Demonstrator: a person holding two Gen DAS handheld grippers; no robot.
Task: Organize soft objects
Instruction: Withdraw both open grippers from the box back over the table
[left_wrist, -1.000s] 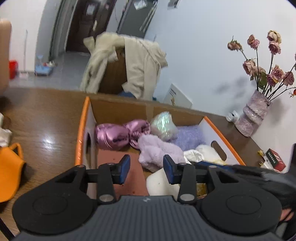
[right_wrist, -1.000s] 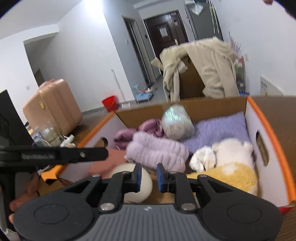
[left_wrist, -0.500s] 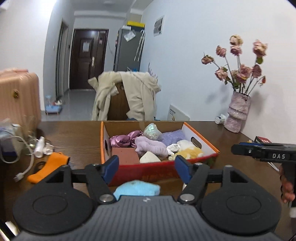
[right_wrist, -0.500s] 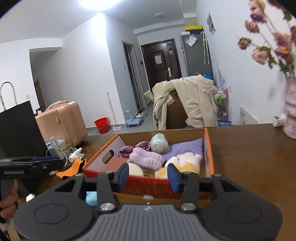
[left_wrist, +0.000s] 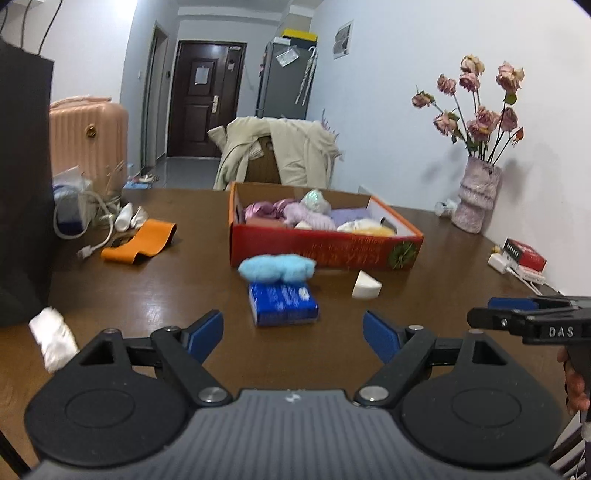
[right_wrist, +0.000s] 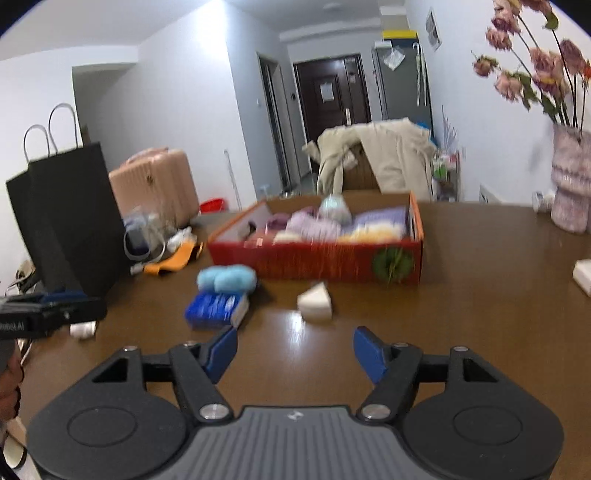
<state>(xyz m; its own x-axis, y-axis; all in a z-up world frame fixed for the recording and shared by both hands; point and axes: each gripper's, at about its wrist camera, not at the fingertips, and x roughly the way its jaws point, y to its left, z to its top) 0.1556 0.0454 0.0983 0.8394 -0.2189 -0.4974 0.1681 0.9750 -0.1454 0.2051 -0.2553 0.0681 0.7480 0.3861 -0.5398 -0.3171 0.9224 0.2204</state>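
A red and orange cardboard box (left_wrist: 325, 247) (right_wrist: 332, 258) stands on the brown table, filled with several soft items in pink, purple, white and yellow. In front of it lie a fluffy light blue item (left_wrist: 276, 268) (right_wrist: 226, 277), a blue tissue pack (left_wrist: 282, 302) (right_wrist: 217, 307) and a white wedge sponge (left_wrist: 365, 285) (right_wrist: 315, 302). A white soft item (left_wrist: 53, 338) lies at the left. My left gripper (left_wrist: 293, 334) is open and empty, held above the table short of the tissue pack. My right gripper (right_wrist: 295, 350) is open and empty, short of the sponge.
A black paper bag (right_wrist: 70, 218) stands at the left. An orange band (left_wrist: 142, 242) and white cables (left_wrist: 96, 221) lie left of the box. A vase of dried roses (left_wrist: 476, 199) stands by the wall; small boxes (left_wrist: 521, 256) lie at the right edge.
Both grippers have pulled back from over the box to well in front of it and have opened wider. The items in front of the box have come into view.
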